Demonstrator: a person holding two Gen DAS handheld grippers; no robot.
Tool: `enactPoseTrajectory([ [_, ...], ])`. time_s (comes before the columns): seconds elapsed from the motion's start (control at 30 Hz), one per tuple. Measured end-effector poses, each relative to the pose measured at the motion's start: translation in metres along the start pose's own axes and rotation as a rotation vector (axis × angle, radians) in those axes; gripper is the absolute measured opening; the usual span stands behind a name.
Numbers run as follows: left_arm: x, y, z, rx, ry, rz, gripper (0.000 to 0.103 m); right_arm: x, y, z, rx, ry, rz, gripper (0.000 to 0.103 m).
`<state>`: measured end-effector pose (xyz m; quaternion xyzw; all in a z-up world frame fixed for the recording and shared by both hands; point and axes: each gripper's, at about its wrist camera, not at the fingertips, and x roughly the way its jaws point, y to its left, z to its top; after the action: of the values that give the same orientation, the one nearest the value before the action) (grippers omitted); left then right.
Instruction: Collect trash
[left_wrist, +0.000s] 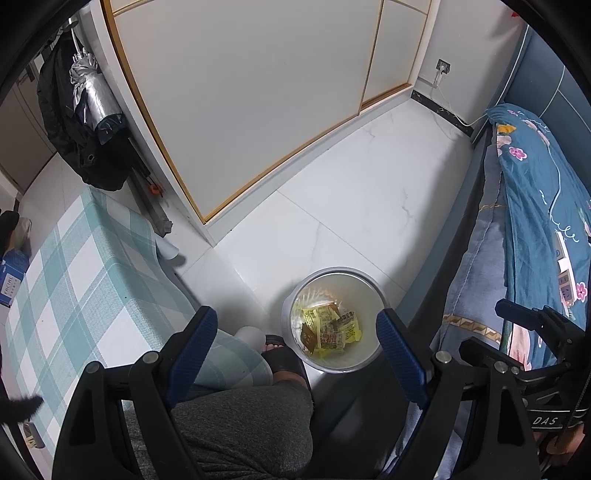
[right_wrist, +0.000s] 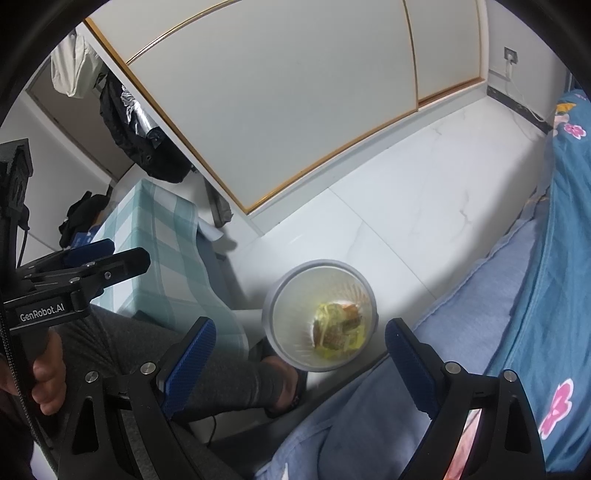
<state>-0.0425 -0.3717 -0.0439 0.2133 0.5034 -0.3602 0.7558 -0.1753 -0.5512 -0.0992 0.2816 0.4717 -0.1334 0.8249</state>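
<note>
A white round trash bin (left_wrist: 295, 314) stands on the floor between the table and the bed; it also shows in the right wrist view (right_wrist: 280, 314). Yellow and brown snack wrappers (left_wrist: 328, 328) lie at its bottom, and they show in the right wrist view (right_wrist: 338, 326) too. My left gripper (left_wrist: 295, 336) is open and empty above the bin. My right gripper (right_wrist: 300, 343) is open and empty, also above the bin. Each gripper shows in the other's view, the right one (left_wrist: 532, 325) at the right edge and the left one (right_wrist: 110, 258) at the left.
A table with a green checked cloth (left_wrist: 74, 288) stands at the left, with a blue box (left_wrist: 11, 280) on it. A bed with blue floral bedding (left_wrist: 535, 206) runs along the right. My leg and sandalled foot (left_wrist: 277, 354) are beside the bin. Wardrobe doors (left_wrist: 240, 92) stand beyond the white tile floor (left_wrist: 369, 192).
</note>
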Motion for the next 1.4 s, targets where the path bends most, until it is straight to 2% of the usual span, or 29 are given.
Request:
enactPoseTrajectory([
  [0.93, 0.0, 0.0, 0.001, -0.025, -0.019, 0.004, 0.086, -0.004, -0.001, 0.007, -0.016, -0.006, 0.006, 0.094],
  [1.4, 0.0, 0.01, 0.001, -0.084, -0.01, -0.04, 0.085, -0.005, -0.002, 0.005, -0.016, -0.005, 0.003, 0.094],
])
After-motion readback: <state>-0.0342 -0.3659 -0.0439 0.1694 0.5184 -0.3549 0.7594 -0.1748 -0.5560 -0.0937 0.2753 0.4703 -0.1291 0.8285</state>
